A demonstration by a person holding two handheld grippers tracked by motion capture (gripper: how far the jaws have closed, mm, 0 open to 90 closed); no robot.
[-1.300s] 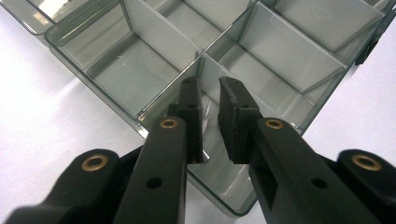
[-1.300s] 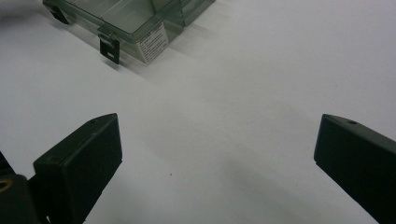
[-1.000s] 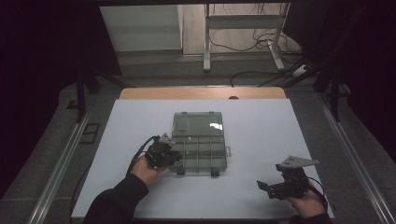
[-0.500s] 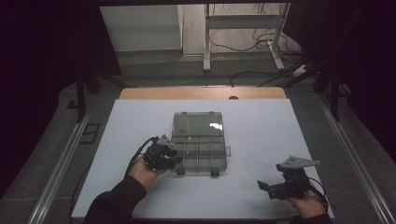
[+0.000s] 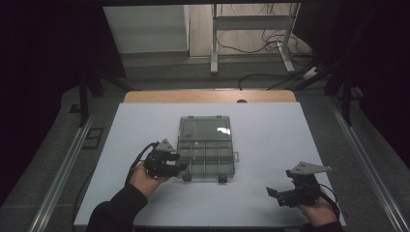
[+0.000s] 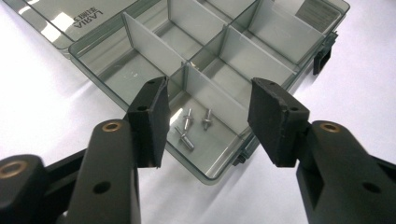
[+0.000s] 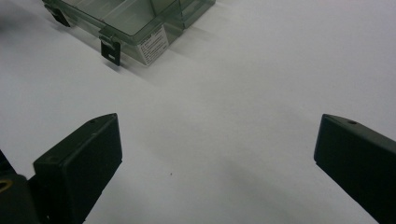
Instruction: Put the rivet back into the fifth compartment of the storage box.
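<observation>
The person's left forearm comes in from the near edge of the white table [image 5: 270,125], angled toward the middle, and the left hand [image 5: 145,176] holds the left gripper [image 5: 180,166] low at the near left corner of the clear compartment box [image 5: 207,157]. Its jaws have just been opening and now stand about half apart with nothing between them. Just beyond and below their tips, in the box's nearest corner compartment, lie three small metal rivets [image 6: 191,128], loose and untouched. The right hand [image 5: 316,212] rests near the table's front edge, well apart from the box, and the right gripper [image 5: 275,195] points left over bare tabletop, jaws wide and empty. The box's open lid [image 6: 88,21] bears the raised word "LASRIA"; the white sticker [image 7: 154,45] on its side wall is too small to read.
</observation>
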